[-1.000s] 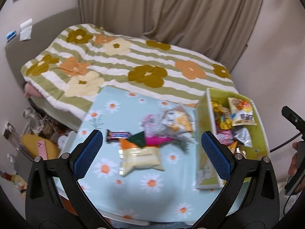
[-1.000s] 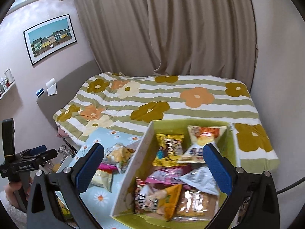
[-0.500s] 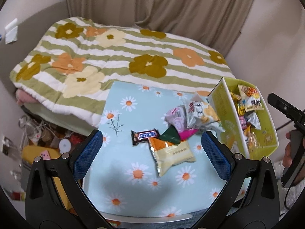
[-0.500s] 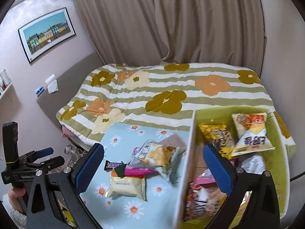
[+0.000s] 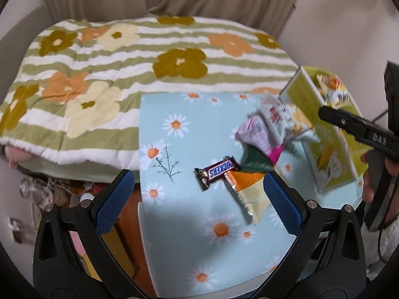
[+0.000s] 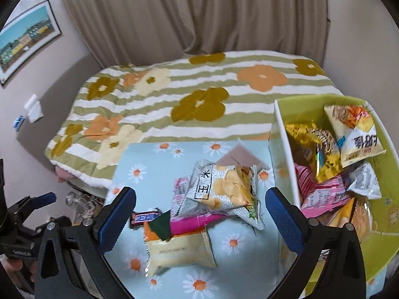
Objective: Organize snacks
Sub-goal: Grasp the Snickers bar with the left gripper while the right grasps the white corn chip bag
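A loose heap of snacks lies on the daisy-print table point(image 5: 179, 236): a Snickers bar point(image 5: 218, 172) at its left edge, touching a pale yellow packet point(image 6: 178, 251) with an orange end, a dark green wrapper point(image 5: 254, 162) and a magenta pack point(image 6: 192, 221) above it, and a silver chip bag point(image 6: 224, 191) on top, beside a pale pink pack point(image 5: 256, 132). The left wrist view reads the Snickers label clearly. The right wrist view looks down into the green box point(image 6: 384, 211) just right of the heap, showing a gold bag point(image 6: 316, 147), a white-and-orange bag point(image 6: 356, 134) and pink packs inside. The left gripper point(image 5: 199, 201) hangs over the table's near-left part, jaws spread wide, holding nothing. The right gripper point(image 6: 200, 221) hovers over the heap, also wide apart and empty. A floral striped quilt point(image 5: 124, 62) covers the bed behind.
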A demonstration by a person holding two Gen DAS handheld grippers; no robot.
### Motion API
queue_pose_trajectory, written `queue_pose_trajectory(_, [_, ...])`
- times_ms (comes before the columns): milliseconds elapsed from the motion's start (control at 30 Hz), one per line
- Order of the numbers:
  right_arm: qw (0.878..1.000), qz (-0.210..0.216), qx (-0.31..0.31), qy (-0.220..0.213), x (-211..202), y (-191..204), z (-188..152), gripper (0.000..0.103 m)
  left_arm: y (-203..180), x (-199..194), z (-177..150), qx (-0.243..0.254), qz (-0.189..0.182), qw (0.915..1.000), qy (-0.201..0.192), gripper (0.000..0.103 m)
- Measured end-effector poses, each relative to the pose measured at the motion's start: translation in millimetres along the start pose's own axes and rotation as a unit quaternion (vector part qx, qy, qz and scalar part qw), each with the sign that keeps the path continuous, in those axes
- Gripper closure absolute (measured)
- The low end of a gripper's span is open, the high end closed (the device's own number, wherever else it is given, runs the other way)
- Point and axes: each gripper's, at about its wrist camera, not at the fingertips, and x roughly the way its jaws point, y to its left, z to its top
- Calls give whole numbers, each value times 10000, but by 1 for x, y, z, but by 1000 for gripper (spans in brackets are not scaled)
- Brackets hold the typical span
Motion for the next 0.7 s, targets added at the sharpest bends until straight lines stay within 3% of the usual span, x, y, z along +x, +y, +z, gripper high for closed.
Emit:
queue_pose_trajectory(367, [9985, -388, 91, 380, 62, 1, 5, 0, 0, 83, 0, 1113, -41, 9918, 621, 1])
queue_pose_trajectory(700, [9965, -586, 116, 585, 87, -4, -2, 0, -17, 129, -12, 2165, -48, 9719, 921, 5])
